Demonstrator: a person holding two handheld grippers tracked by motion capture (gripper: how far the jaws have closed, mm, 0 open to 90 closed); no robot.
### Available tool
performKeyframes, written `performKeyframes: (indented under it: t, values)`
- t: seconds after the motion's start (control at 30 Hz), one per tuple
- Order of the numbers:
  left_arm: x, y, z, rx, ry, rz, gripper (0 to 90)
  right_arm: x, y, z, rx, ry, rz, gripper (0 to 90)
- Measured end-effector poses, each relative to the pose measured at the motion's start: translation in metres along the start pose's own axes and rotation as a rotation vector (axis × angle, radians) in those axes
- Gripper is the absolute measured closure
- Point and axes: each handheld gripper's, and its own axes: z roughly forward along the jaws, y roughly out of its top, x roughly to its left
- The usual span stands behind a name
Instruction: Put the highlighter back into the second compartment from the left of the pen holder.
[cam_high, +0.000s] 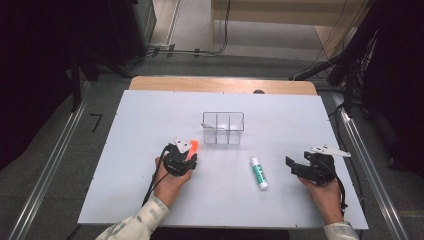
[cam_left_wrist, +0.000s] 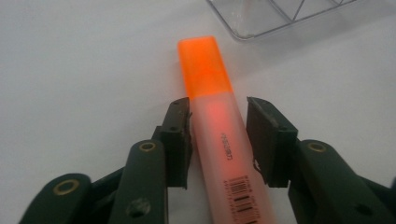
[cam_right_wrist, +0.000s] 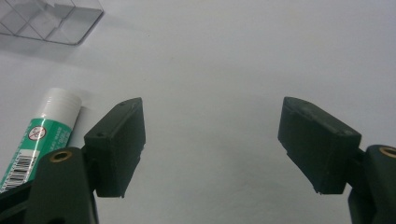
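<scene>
The highlighter (cam_left_wrist: 219, 135) has a bright orange cap and a frosted, paler orange barrel printed with a barcode. It lies on the white table (cam_high: 150, 125) between the fingers (cam_left_wrist: 177, 140) of the left gripper (cam_left_wrist: 218, 140), which sit narrowly on either side of the barrel; whether they press it cannot be told. The cap juts past the fingertips toward a clear divided organizer (cam_high: 223, 128). The right gripper (cam_right_wrist: 210, 144) has its fingers (cam_right_wrist: 119, 147) spread wide, a green-and-white glue stick (cam_right_wrist: 42, 135) just outside one finger.

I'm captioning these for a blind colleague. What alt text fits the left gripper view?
The left gripper, its two black jaws on either side of an orange highlighter, with a small gap showing at the right jaw. The highlighter lies on a white table with its bright orange cap pointing away, and a corner of a clear plastic organizer is at the top.
</scene>
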Motion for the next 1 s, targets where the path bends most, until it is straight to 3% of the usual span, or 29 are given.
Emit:
performKeyframes:
  t: [0.2,0.5,1.0]
  values:
    - [0.001,0.000,0.000,0.000,-0.011,0.017,66.8,0.000,0.000,0.000,-0.001,-0.001,0.000,22.0]
    - [0.005,0.001,-0.002,-0.001,-0.035,0.001,67.1,-0.001,0.000,-0.001,-0.003,0.002,0.001,22.7]
    - [0.008,0.003,-0.015,-0.058,-0.058,-0.019,67.1,0.000,0.000,0.000,0.000,0.003,0.000,22.7]
